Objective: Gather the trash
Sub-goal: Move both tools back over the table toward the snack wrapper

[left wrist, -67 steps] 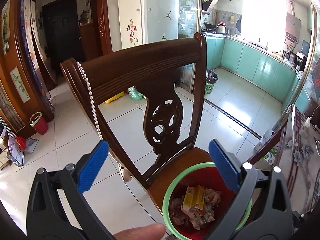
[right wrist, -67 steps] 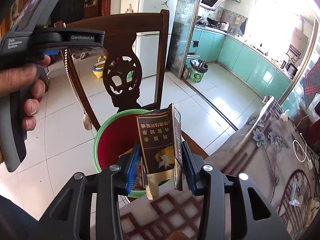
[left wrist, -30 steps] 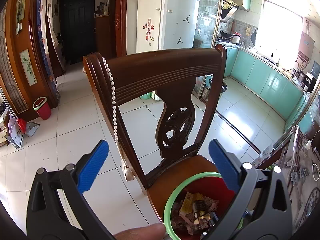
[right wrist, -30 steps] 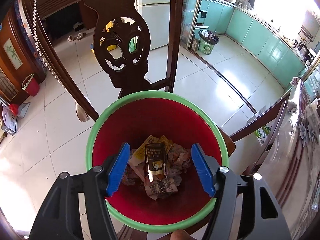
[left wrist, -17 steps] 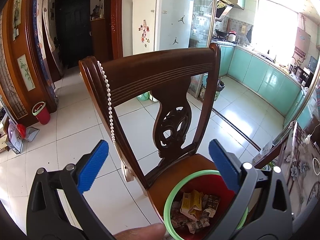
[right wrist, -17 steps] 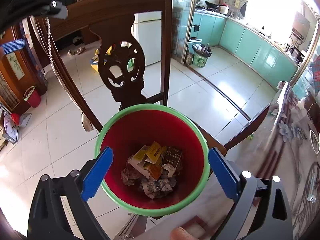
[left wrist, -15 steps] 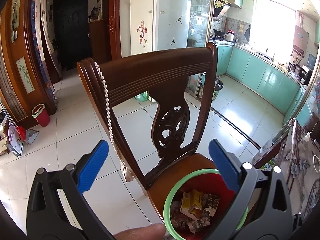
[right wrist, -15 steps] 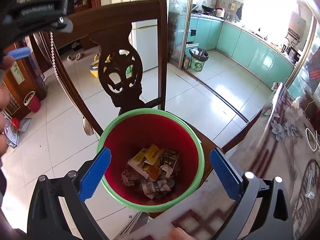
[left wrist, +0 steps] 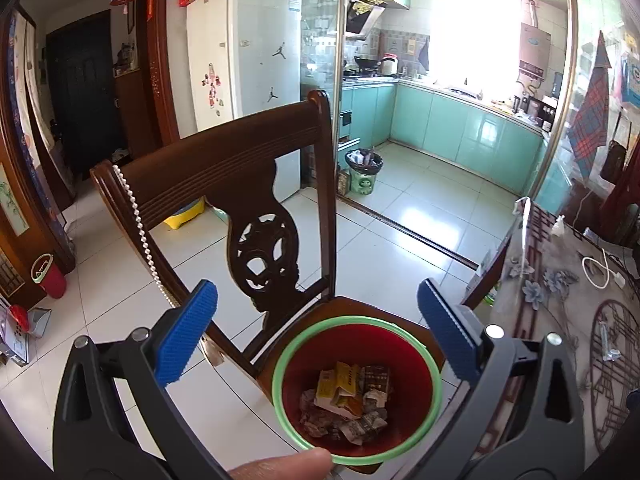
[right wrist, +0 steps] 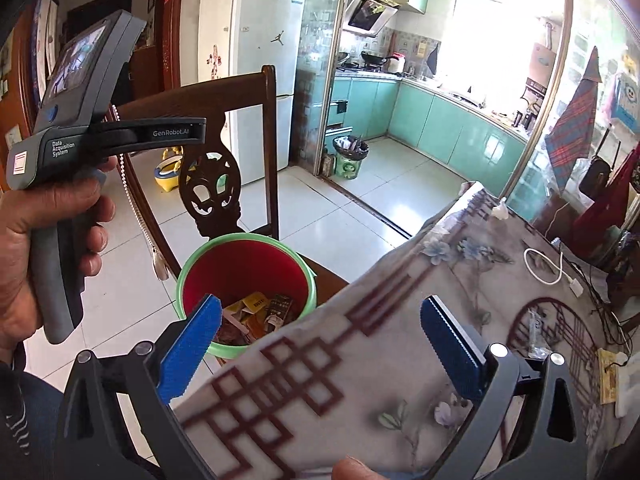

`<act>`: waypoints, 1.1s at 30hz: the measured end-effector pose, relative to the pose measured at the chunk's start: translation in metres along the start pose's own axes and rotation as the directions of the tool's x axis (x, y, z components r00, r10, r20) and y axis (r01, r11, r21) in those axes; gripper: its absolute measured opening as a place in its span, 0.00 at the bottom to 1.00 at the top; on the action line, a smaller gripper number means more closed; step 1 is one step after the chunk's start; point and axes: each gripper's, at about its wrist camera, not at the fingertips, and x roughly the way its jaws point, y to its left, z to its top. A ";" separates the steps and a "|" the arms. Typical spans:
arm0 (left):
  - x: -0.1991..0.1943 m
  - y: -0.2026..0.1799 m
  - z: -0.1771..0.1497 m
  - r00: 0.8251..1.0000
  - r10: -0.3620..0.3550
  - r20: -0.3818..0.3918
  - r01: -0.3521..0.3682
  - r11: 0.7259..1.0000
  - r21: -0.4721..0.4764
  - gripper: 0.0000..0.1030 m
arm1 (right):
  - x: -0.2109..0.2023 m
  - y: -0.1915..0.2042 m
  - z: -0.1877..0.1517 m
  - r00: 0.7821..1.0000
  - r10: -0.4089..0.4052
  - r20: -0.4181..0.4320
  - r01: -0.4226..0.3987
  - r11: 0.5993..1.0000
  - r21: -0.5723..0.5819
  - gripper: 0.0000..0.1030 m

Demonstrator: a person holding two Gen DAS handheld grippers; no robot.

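Observation:
A red bin with a green rim (left wrist: pixel 400 330) stands on the seat of a dark wooden chair (left wrist: pixel 224 160). It holds crumpled paper, a yellow carton (left wrist: pixel 340 386) and a dark cigarette pack (left wrist: pixel 376 378). My left gripper (left wrist: pixel 316 334) is open and empty above the bin. My right gripper (right wrist: pixel 320 342) is open and empty, over the table edge, with the bin (right wrist: pixel 192 264) ahead to the left. The left gripper's body (right wrist: pixel 100 136) shows in the right wrist view, held in a hand.
A table with a flowered cloth (right wrist: pixel 460 292) lies to the right, with a white cable (right wrist: pixel 548 268), a small clear packet (right wrist: pixel 534 326) and a yellow item (right wrist: pixel 610 376). A bead string (left wrist: pixel 142 236) hangs on the chair back. A small red bin (left wrist: pixel 48 276) stands on the tiled floor.
My right gripper dropped the dark cigarette pack into the bin, opened wide, then pulled back and right over the table. My left gripper stayed open above the bin.

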 end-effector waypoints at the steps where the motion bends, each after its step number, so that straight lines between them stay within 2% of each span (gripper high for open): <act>1: -0.004 -0.010 -0.001 1.000 -0.020 -0.001 0.020 1.000 0.016 0.96 | -0.006 -0.006 -0.003 1.000 -0.011 0.003 0.011 1.000 0.008 0.94; 6: -0.026 -0.067 -0.016 0.994 -0.110 -0.005 0.110 0.988 0.112 0.96 | -0.045 -0.050 -0.028 0.997 -0.077 0.010 0.076 0.995 0.060 0.94; 9: -0.041 -0.107 -0.030 0.982 -0.186 -0.033 0.189 0.968 0.167 0.96 | -0.067 -0.079 -0.049 0.993 -0.116 0.005 0.114 0.988 0.104 0.94; 16: -0.084 -0.186 -0.072 0.934 -0.344 -0.096 0.357 0.894 0.270 0.96 | -0.099 -0.141 -0.116 0.975 -0.217 -0.053 0.223 0.956 0.189 0.94; 22: -0.110 -0.223 -0.112 0.895 -0.416 -0.160 0.445 0.839 0.312 0.96 | -0.117 -0.178 -0.167 0.956 -0.273 -0.104 0.291 0.919 0.266 0.94; 28: -0.130 -0.253 -0.161 0.859 -0.453 -0.239 0.512 0.769 0.383 0.96 | -0.130 -0.202 -0.199 0.947 -0.294 -0.130 0.321 0.885 0.337 0.94; 33: -0.151 -0.278 -0.206 0.810 -0.486 -0.328 0.587 0.674 0.449 0.96 | -0.137 -0.219 -0.218 0.945 -0.299 -0.136 0.328 0.860 0.392 0.94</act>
